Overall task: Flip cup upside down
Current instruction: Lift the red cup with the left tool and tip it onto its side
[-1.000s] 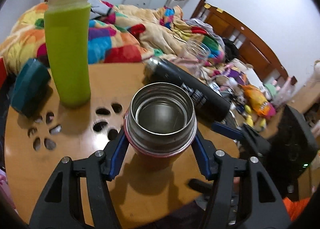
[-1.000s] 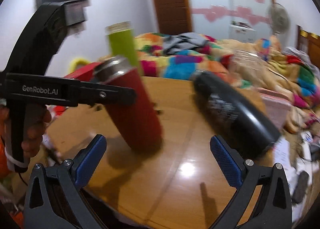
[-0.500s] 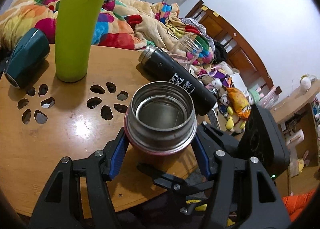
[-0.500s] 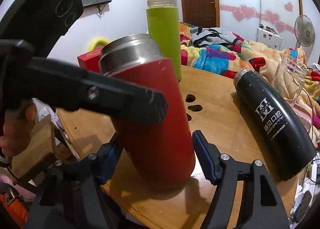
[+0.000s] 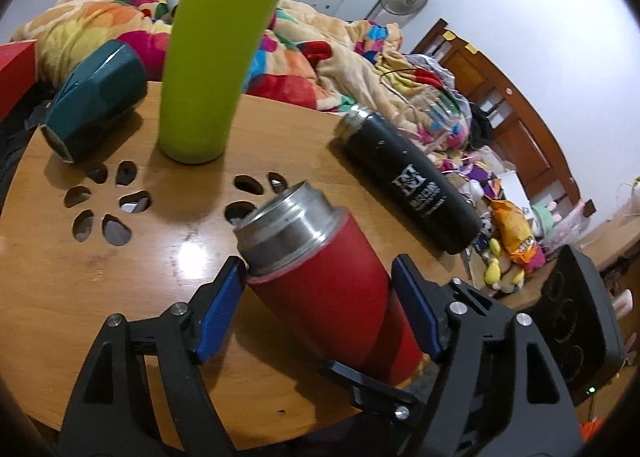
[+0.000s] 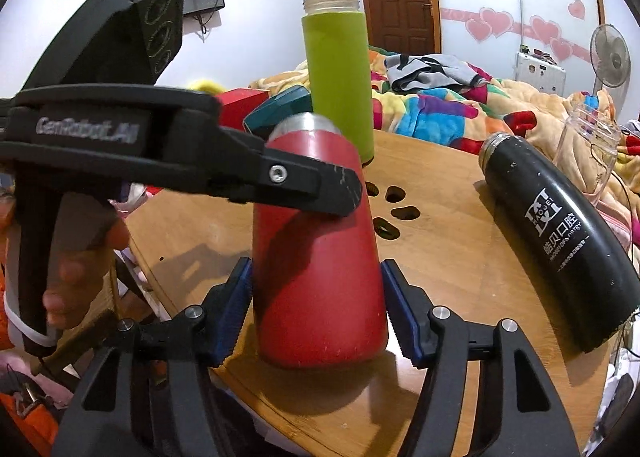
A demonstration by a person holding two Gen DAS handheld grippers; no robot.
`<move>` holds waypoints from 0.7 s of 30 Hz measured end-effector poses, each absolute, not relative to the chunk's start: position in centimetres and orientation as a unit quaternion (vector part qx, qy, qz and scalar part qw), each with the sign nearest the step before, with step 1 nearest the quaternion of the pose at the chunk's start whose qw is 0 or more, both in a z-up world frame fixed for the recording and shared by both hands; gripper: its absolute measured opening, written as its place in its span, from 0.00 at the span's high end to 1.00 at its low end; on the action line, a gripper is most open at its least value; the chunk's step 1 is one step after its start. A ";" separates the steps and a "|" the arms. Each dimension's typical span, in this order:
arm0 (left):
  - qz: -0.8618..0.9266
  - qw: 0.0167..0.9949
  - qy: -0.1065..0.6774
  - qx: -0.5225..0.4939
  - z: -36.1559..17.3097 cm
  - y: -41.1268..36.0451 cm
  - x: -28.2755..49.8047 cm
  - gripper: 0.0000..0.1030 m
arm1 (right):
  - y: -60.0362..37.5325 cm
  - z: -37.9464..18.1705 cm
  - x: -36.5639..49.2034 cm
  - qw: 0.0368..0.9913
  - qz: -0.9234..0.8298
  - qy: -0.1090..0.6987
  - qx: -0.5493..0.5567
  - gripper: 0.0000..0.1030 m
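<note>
The red cup (image 5: 332, 289) with a steel rim is tilted, its open mouth pointing up and to the far left over the round wooden table (image 5: 120, 265). My left gripper (image 5: 320, 313) is shut on the red cup, blue pads on both sides of its upper body. In the right wrist view the red cup (image 6: 320, 257) stands between the blue pads of my right gripper (image 6: 318, 309), which is shut on its lower body. The left gripper's black finger (image 6: 280, 177) crosses the cup higher up.
A tall green bottle (image 5: 218, 49) stands at the back of the table. A black flask (image 5: 408, 177) lies on its side to the right, with a clear glass jar (image 6: 588, 153) behind it. A teal object (image 5: 96, 97) lies at the back left. Petal-shaped cut-outs (image 5: 104, 205) pierce the tabletop.
The red cup has tipped from upright to tilted in the left wrist view. My right gripper has moved in from the side and closed on the cup's lower body.
</note>
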State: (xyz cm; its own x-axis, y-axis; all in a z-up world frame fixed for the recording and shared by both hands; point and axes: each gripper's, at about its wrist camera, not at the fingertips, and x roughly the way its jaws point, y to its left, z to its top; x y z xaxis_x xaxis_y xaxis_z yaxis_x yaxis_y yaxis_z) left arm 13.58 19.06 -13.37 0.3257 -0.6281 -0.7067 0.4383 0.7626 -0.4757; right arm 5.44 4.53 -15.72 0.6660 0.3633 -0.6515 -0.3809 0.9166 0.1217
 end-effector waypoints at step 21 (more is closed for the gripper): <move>-0.347 0.849 0.399 0.010 -10.1 17.6 9.9 0.53 | 4.5 -16.7 5.8 0.897 0.215 0.386 0.029 0.42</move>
